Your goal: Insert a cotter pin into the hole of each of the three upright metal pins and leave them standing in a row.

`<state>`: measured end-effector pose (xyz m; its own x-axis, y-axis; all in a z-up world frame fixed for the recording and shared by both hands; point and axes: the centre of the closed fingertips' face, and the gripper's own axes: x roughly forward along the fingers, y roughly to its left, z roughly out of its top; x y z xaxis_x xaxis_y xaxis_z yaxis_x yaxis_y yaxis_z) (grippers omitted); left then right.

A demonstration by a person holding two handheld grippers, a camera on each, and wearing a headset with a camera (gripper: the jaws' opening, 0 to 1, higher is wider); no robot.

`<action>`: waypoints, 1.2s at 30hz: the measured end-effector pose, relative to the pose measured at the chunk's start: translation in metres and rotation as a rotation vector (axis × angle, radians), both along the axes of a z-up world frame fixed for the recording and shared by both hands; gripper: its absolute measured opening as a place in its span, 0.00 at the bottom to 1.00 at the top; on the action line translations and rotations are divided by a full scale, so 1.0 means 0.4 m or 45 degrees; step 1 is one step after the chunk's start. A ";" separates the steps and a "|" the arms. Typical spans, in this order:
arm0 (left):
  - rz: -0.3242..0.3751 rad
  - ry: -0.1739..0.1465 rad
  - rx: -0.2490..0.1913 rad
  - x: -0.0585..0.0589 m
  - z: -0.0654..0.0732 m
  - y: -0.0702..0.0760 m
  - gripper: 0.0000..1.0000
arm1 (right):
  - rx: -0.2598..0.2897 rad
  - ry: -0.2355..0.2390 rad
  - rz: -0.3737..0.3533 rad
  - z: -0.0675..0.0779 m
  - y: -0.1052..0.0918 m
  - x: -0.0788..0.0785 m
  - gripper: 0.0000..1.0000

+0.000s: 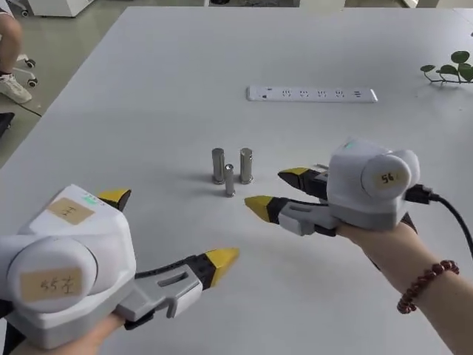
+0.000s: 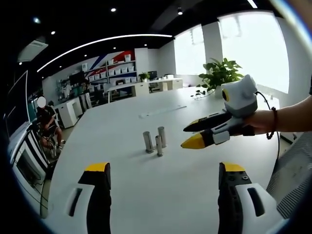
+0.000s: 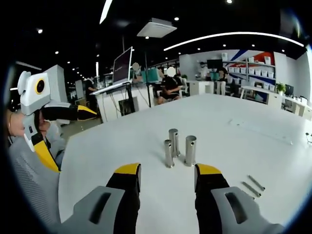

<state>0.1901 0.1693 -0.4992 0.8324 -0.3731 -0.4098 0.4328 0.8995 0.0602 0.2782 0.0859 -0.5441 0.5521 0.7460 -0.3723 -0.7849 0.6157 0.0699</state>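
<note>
Three short metal pins (image 1: 230, 174) stand upright in a tight cluster at the middle of the white table (image 1: 148, 111). My right gripper (image 1: 277, 190) hovers just right of them, open and holding nothing. In the right gripper view the pins (image 3: 178, 147) stand straight ahead of its parted jaws (image 3: 168, 170). Several thin cotter pins (image 3: 252, 185) lie flat on the table to the right there. My left gripper (image 1: 168, 228) is at the near left, open wide and empty. In the left gripper view the pins (image 2: 156, 141) stand beyond it, beside the right gripper (image 2: 187, 136).
A white power strip (image 1: 312, 94) lies on the table behind the pins. A green plant sprig (image 1: 451, 70) reaches in at the far right edge. A seated person's foot (image 1: 11, 85) shows off the table's left edge.
</note>
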 end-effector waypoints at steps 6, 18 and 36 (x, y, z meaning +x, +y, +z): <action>-0.002 0.002 -0.020 0.012 -0.006 -0.004 0.90 | 0.043 0.015 -0.005 -0.017 0.033 0.033 0.31; -0.007 0.023 -0.018 0.025 -0.017 -0.001 0.88 | 0.120 0.061 -0.026 -0.054 0.078 0.075 0.19; -0.044 0.043 -0.016 0.019 -0.022 -0.024 0.87 | 0.152 0.047 -0.032 -0.073 0.131 0.109 0.09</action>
